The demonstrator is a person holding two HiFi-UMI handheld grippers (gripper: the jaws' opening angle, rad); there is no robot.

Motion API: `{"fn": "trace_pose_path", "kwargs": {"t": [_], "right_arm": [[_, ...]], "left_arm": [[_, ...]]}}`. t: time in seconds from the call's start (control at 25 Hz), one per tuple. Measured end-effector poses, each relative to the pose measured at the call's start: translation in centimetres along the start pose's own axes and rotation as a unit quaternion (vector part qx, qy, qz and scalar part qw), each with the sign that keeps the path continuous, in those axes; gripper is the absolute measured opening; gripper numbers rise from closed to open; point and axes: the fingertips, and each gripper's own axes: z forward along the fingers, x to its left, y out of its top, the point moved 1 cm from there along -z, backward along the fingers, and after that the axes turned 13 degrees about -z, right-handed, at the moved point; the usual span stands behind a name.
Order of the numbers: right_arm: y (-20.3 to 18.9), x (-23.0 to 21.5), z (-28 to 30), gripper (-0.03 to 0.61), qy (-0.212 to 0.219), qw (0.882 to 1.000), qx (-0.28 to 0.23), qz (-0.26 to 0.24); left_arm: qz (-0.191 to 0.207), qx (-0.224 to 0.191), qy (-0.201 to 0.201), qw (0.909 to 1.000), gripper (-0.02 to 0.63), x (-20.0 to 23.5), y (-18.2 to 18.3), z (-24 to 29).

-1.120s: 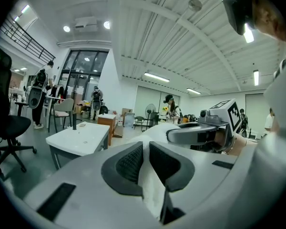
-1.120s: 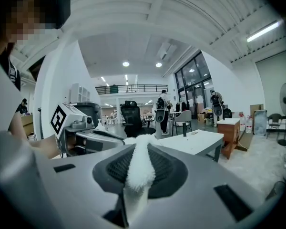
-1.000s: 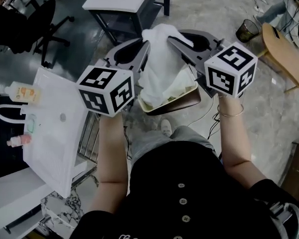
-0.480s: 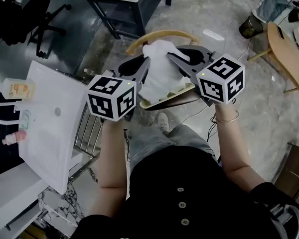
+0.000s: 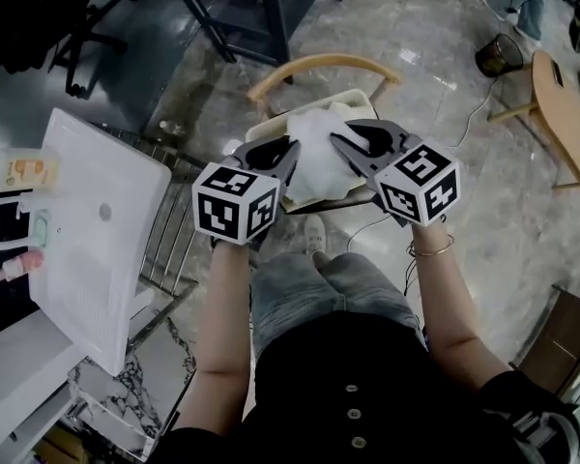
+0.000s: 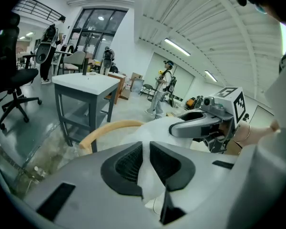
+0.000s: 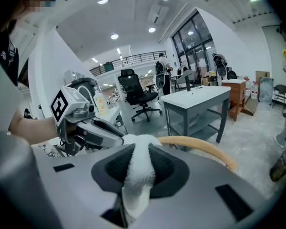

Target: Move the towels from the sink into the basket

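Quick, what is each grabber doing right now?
Left gripper: closed, holding the white towel.
Right gripper: closed, holding the white towel too.

Open-plan lab-cum-office hall: grey-framed worktop (image 7: 195, 95) on polished mottled floor (image 5: 445, 104), black swivel chair (image 7: 138, 97) beside it, tall glazed wall (image 7: 202, 42) and mezzanine railing (image 7: 124, 61) behind it, free-standing white sink (image 5: 97, 249) well apart from it.

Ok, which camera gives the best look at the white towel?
The head view: the whole white towel is held between the left gripper and right gripper over the basket. Each gripper view shows only the fold pinched in its jaws.
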Motion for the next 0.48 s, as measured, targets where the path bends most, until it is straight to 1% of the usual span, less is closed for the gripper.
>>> {"fn": "trace_pose_path", "kwargs": {"t": [0.2, 0.36, 0.48], "right_arm": [[-3.7, -0.6, 1.9, 0.083, -0.002, 1.000, 0.013, 0.028], [-5.9, -1.3, 3.8, 0.098, -0.011, 0.999, 0.035, 0.029], [-7.7, -1.8, 5.0, 0.106, -0.013, 0.998, 0.050, 0.035]], "left_arm": [[-0.020, 0.028, 0.005, 0.9994, 0.049, 1.9, -2.6, 2.5], [-0.028, 0.048, 0.012, 0.9984, 0.051, 3.8, -4.1, 4.1], [-0.026, 0.067, 0.024, 0.9971, 0.051, 5.1, -5.3, 5.4]]}}
